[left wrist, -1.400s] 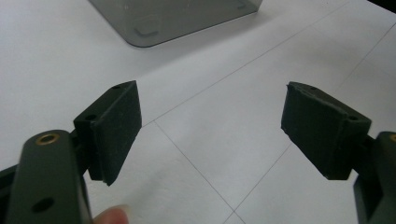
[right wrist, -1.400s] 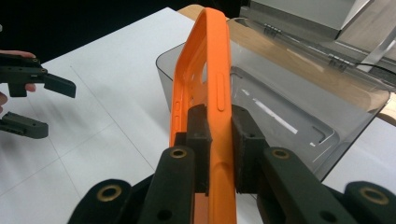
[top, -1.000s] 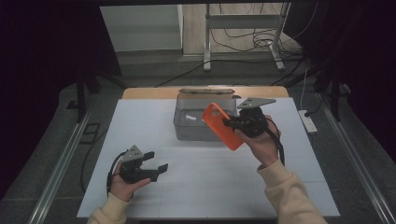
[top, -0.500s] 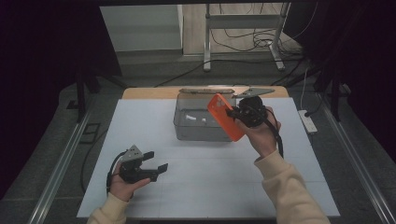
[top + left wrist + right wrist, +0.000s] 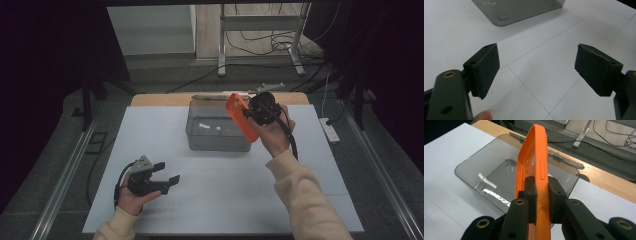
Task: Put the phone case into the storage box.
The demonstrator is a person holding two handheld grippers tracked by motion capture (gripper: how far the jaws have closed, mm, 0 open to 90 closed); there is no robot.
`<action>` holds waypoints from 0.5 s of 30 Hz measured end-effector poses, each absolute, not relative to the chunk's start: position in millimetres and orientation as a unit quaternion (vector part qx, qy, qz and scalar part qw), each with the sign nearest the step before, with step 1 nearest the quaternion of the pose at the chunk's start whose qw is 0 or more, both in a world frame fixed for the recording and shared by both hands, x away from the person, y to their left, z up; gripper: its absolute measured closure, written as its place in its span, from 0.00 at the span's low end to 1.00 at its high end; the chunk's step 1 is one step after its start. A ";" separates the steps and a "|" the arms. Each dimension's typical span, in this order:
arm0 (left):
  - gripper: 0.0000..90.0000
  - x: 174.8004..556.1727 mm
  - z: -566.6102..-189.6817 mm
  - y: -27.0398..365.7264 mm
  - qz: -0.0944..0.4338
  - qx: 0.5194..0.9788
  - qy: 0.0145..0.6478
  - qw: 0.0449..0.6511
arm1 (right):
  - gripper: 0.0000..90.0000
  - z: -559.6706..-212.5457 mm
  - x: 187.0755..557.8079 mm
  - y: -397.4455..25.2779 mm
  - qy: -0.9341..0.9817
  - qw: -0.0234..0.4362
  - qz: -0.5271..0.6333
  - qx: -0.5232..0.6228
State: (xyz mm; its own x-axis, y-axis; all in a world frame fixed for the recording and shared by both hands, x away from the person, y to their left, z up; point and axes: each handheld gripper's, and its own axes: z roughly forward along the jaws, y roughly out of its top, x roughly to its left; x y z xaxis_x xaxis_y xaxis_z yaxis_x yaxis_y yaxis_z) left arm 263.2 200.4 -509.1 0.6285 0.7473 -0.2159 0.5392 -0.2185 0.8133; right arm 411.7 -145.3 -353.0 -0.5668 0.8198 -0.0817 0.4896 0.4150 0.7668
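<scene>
**Orange phone case clamped in right gripper, held over the clear bin**

Orange phone case [image 5: 241,116] sits in the right gripper [image 5: 256,113], up off the table, at the right-hand edge of the clear plastic bin [image 5: 217,131]. High view: case is tilted, top end leaning away toward the far side, lower end hanging over the bin's right rim. Can't tell whether it touches the rim.

Right gripper view: jaws pinch the case [image 5: 536,170] by its side edge, one pad on each face, case standing edge-on and running straight out from the pads. Side button slot and cutouts visible on the edge. Bin [image 5: 499,177] lies directly beyond and below it, open top, nothing but reflections visible inside. Bin's lid [image 5: 554,155] lies behind the bin on the wooden strip [image 5: 609,182] at the table's far edge.

Left gripper [image 5: 161,175] is low over the white table [image 5: 200,200], near-left, well apart from bin and case. Left gripper view: jaws spread wide, nothing between them, just bare table with thin grid lines; a corner of the bin [image 5: 519,10] shows ahead.

Person's right hand [image 5: 274,135] wraps the right gripper, cable trailing down past the wrist.
</scene>
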 end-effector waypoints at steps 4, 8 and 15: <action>0.22 263.3 -509.3 200.1 0.111 0.773 0.416 0.465 | 0.88 -353.9 419.4 -142.8 0.806 0.233 0.350 0.416; 0.22 263.3 -509.3 200.2 0.111 0.773 0.417 0.466 | 0.88 -355.3 427.0 -139.8 0.805 0.237 0.340 0.424; 0.22 263.5 -509.5 200.4 0.111 0.773 0.417 0.466 | 0.88 -361.5 439.7 -136.4 0.798 0.247 0.325 0.443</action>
